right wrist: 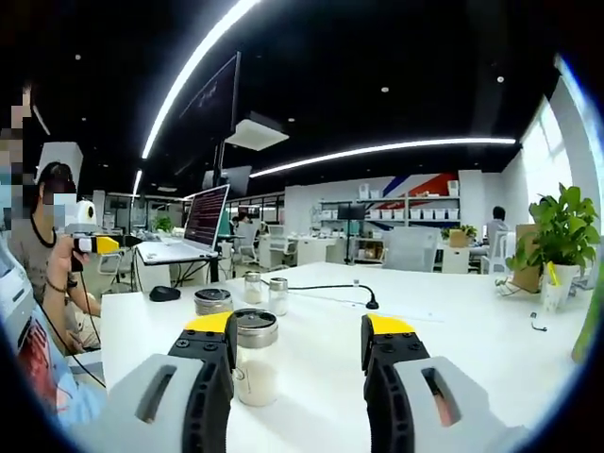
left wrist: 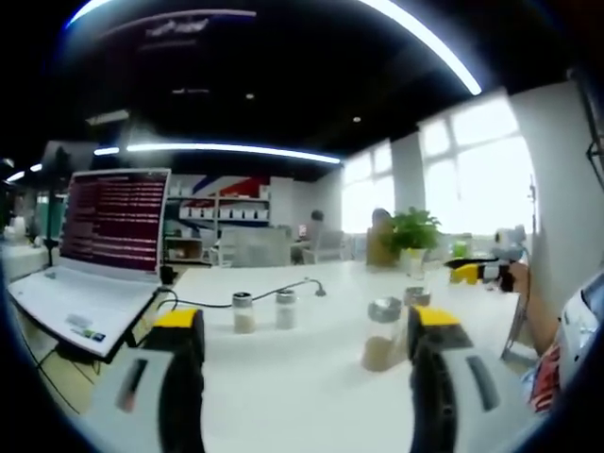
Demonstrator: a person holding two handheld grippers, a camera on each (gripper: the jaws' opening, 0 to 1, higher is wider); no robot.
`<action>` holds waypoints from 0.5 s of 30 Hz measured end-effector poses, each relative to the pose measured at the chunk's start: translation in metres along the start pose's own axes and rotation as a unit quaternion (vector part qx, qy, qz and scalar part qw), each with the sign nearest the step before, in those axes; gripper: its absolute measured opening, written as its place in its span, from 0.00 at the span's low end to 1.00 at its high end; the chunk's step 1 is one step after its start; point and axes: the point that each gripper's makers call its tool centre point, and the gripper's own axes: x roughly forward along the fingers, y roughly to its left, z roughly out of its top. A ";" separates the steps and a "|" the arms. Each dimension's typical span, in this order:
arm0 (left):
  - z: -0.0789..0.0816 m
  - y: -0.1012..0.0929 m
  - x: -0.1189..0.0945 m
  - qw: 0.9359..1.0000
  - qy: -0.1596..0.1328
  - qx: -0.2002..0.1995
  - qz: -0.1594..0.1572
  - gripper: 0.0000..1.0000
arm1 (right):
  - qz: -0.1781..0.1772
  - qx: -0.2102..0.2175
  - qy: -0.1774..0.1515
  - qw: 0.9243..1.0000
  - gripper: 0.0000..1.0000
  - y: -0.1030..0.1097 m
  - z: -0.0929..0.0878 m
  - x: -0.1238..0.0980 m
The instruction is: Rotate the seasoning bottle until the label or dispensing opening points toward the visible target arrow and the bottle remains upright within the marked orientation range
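On the white table (right wrist: pixel 453 330) stand several glass seasoning bottles with metal lids. The nearest bottle (right wrist: pixel 255 357), holding pale powder, stands upright just beyond my right gripper (right wrist: pixel 299 330), close to its left jaw. That gripper is open and holds nothing. A second lidded bottle (right wrist: pixel 213 302) sits behind it. In the left gripper view the same pair, bottle (left wrist: pixel 382 335) and bottle (left wrist: pixel 416 297), stands ahead on the right, near the right jaw of my open left gripper (left wrist: pixel 307 326). The two smaller shakers (left wrist: pixel 243 311) (left wrist: pixel 286 309) stand farther back.
An open laptop (left wrist: pixel 94 255) sits at the table's left end, with a black cable (left wrist: pixel 274 293) running past the small shakers. A dark mouse (right wrist: pixel 164 293) lies near the laptop. A potted plant (right wrist: pixel 562 231) stands at the far right. A person's hand (left wrist: pixel 533 311) holds the other gripper (left wrist: pixel 481 272).
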 end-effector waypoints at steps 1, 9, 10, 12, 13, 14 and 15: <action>0.000 0.000 0.000 1.000 0.001 -0.001 0.000 0.94 | -0.002 -0.003 -0.001 1.000 0.54 -0.001 0.000 -0.002; 0.001 -0.005 0.001 1.000 -0.001 -0.003 -0.008 0.94 | -0.010 0.005 0.011 1.000 0.56 -0.004 -0.007 -0.017; 0.002 -0.005 0.001 1.000 -0.002 -0.002 -0.009 0.94 | -0.011 0.007 0.011 1.000 0.56 -0.003 -0.007 -0.018; 0.004 -0.006 0.001 1.000 -0.005 -0.001 -0.011 0.94 | -0.012 0.007 0.012 1.000 0.56 -0.001 -0.007 -0.021; 0.005 -0.007 0.001 1.000 -0.007 0.000 -0.012 0.94 | -0.011 0.004 0.011 1.000 0.56 0.000 -0.007 -0.022; 0.005 -0.007 0.001 1.000 -0.009 0.000 -0.013 0.94 | -0.011 0.001 0.010 1.000 0.56 0.000 -0.007 -0.023; 0.006 -0.008 0.001 1.000 -0.010 -0.002 -0.015 0.93 | -0.012 -0.006 0.003 1.000 0.55 0.001 -0.005 -0.025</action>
